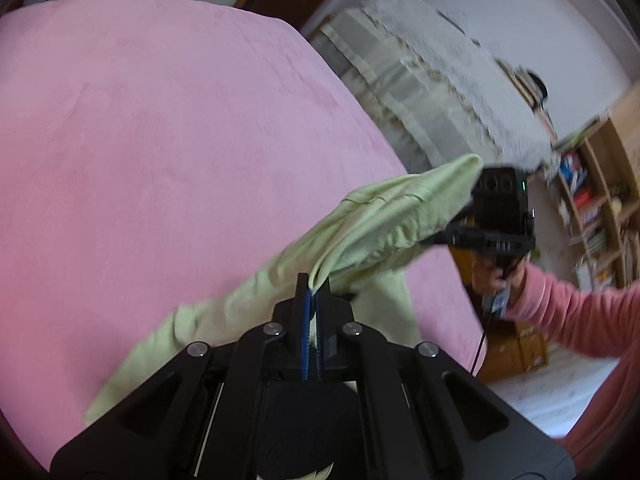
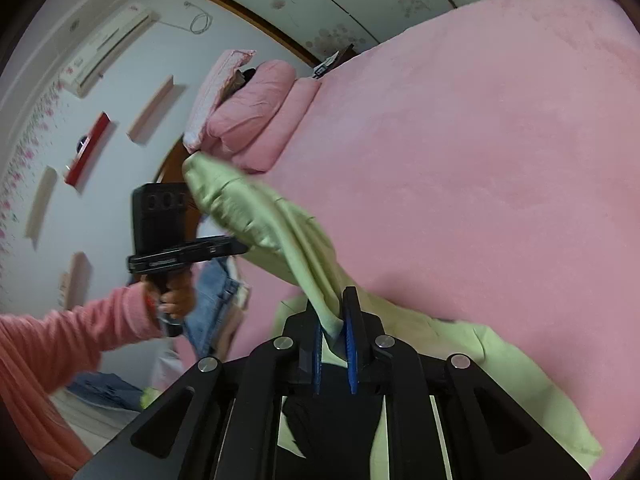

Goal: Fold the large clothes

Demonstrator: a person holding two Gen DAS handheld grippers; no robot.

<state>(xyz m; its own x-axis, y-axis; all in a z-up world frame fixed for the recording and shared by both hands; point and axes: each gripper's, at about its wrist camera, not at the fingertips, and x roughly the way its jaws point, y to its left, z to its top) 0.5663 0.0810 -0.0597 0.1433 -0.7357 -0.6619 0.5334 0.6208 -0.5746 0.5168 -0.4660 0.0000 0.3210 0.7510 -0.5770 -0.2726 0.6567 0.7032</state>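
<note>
Above the pink bed [image 1: 168, 152], a pale green garment [image 1: 372, 220] hangs stretched between both hand-held tools. Nearer the bed's foot, the left gripper [image 1: 313, 286] has its jaws pressed together on a bunch of the cloth; the right gripper [image 2: 334, 312] pinches another bunch, jaws slightly apart around the thicker fabric. Lifting two points likely lets the garment spread out for laying flat, while its lower part drapes onto the bed.
</note>
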